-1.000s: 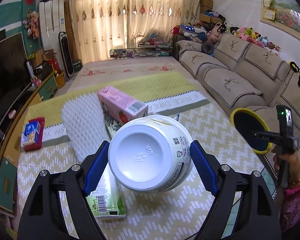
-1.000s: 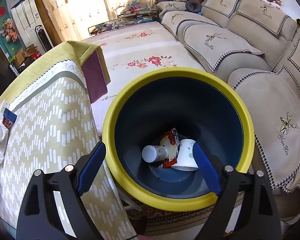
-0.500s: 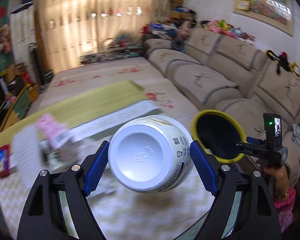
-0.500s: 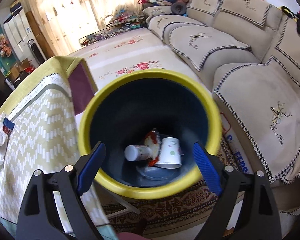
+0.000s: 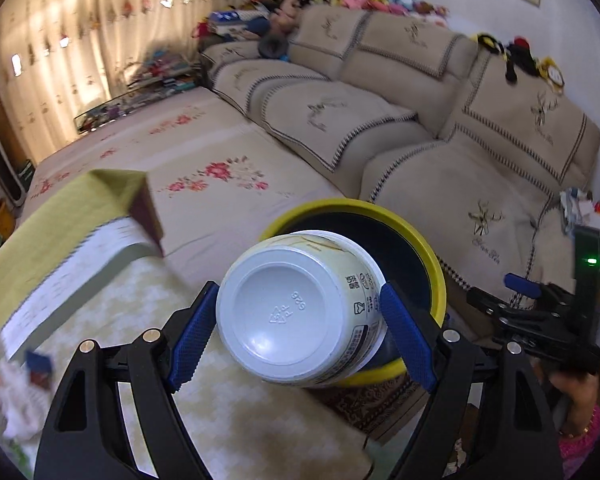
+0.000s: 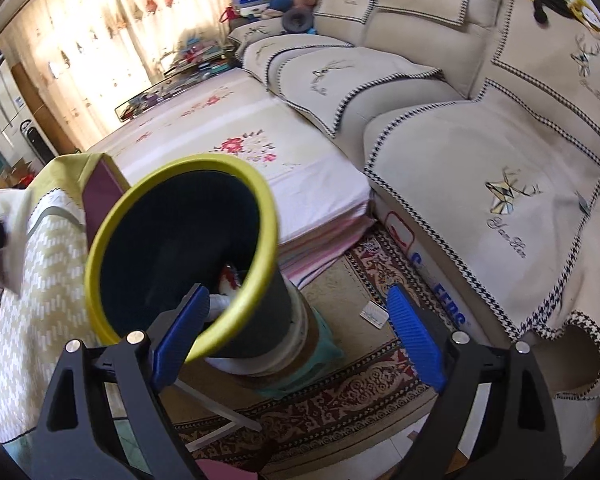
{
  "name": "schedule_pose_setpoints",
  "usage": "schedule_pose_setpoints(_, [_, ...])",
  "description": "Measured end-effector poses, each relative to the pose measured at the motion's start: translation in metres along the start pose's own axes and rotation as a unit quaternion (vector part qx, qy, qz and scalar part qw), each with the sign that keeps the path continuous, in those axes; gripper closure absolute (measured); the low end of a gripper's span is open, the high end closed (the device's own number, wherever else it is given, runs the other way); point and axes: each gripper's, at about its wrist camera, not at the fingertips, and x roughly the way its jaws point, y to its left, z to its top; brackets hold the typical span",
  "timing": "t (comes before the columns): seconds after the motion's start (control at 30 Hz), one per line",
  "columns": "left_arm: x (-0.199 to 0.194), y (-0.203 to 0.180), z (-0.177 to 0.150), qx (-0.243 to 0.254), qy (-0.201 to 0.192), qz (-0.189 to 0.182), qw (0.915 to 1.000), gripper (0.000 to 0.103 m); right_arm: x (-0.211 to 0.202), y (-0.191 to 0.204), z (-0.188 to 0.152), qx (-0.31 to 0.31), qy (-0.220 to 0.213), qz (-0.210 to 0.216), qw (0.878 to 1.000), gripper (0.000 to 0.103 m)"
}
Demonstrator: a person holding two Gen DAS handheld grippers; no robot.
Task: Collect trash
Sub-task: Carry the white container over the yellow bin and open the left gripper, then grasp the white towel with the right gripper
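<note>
Left wrist view, grip: the left gripper is clamped across a white plastic cup, one blue pad on each side of its round wall, base turned toward the camera.
Left wrist view, place: the cup hangs in front of the yellow-rimmed bin, whose mouth shows from 12 to 3 o'clock behind it; the cloth-covered table lies below, from 6 to 9 o'clock.
Left wrist view, handling: moulded thin plastic with a recycling mark, so probably light and springy; the glossy wall looks slippery, and a hard squeeze could dent it. The present hold across the widest part of the body seems sound.
Left wrist view, other hand: the right gripper sits at 3 o'clock, held in a hand.
Right wrist view, grip: the right gripper stands wide and holds nothing; its left pad overlaps the bin's near rim in the picture, but whether it touches I cannot tell.
Right wrist view, bin: the bin lies from 9 to 12 o'clock, mouth tilted toward the camera, with scraps of red wrapper inside.
Right wrist view, judgement: the cup looks close enough to drop in once it is over the opening.
</note>
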Motion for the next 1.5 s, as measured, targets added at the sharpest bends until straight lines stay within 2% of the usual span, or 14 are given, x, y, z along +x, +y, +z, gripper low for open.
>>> schedule_pose_setpoints(0.2, [0.045,-0.035,0.023,0.020,0.010,0.005,0.9997,0.021,0.001,-0.018,-0.003,0.018,0.004,-0.002,1.000,0.017])
schedule_pose_setpoints(0.27, [0.051,-0.038,0.030,0.016,0.010,0.009,0.9998,0.013,0.002,-0.020,-0.003,0.021,0.005,0.000,1.000,0.017])
schedule_pose_setpoints(0.43, [0.042,-0.028,0.035,-0.004,-0.004,0.012,0.9999,0.012,0.001,-0.017,-0.005,0.016,0.006,0.005,1.000,0.017])
schedule_pose_setpoints(0.57, [0.001,-0.007,0.018,-0.022,-0.033,0.020,0.9990,0.012,-0.001,-0.006,-0.007,0.007,0.006,0.012,1.000,0.017])
schedule_pose_setpoints(0.7, [-0.067,0.017,-0.021,-0.042,-0.079,0.052,0.9946,0.008,-0.003,0.016,-0.008,-0.014,0.008,0.023,1.000,0.017])
schedule_pose_setpoints(0.87, [-0.146,0.055,-0.079,-0.073,-0.123,0.111,0.9834,0.007,-0.003,0.064,-0.011,-0.062,0.012,0.045,0.997,0.017])
schedule_pose_setpoints(0.93, [-0.182,0.077,-0.110,-0.095,-0.140,0.143,0.9752,0.006,-0.004,0.085,-0.011,-0.080,0.014,0.058,0.995,0.017])
schedule_pose_setpoints(0.97, [-0.193,0.084,-0.120,-0.102,-0.144,0.153,0.9724,0.006,-0.006,0.102,-0.011,-0.096,0.015,0.071,0.993,0.017])
schedule_pose_setpoints(1.07, [-0.233,0.116,-0.159,-0.141,-0.156,0.204,0.9561,0.006,-0.013,0.144,-0.012,-0.132,0.018,0.116,0.984,0.017])
schedule_pose_setpoints(1.17, [-0.267,0.146,-0.198,-0.177,-0.164,0.245,0.9391,0.006,-0.024,0.208,-0.018,-0.194,0.011,0.151,0.969,0.017])
schedule_pose_setpoints(1.27, [-0.285,0.165,-0.222,-0.192,-0.167,0.268,0.9293,0.006,-0.030,0.262,-0.028,-0.243,0.013,0.182,0.953,0.018])
schedule_pose_setpoints(1.33, [-0.295,0.179,-0.240,-0.205,-0.168,0.273,0.9248,0.006,-0.035,0.302,-0.038,-0.274,0.014,0.209,0.939,0.027])
schedule_pose_setpoints(1.43, [-0.303,0.194,-0.254,-0.217,-0.169,0.268,0.9234,0.006,-0.035,0.349,-0.051,-0.312,0.027,0.237,0.920,0.045])
schedule_pose_setpoints(1.5, [-0.305,0.200,-0.259,-0.222,-0.171,0.265,0.9227,0.006,-0.033,0.372,-0.060,-0.327,0.039,0.252,0.910,0.053])
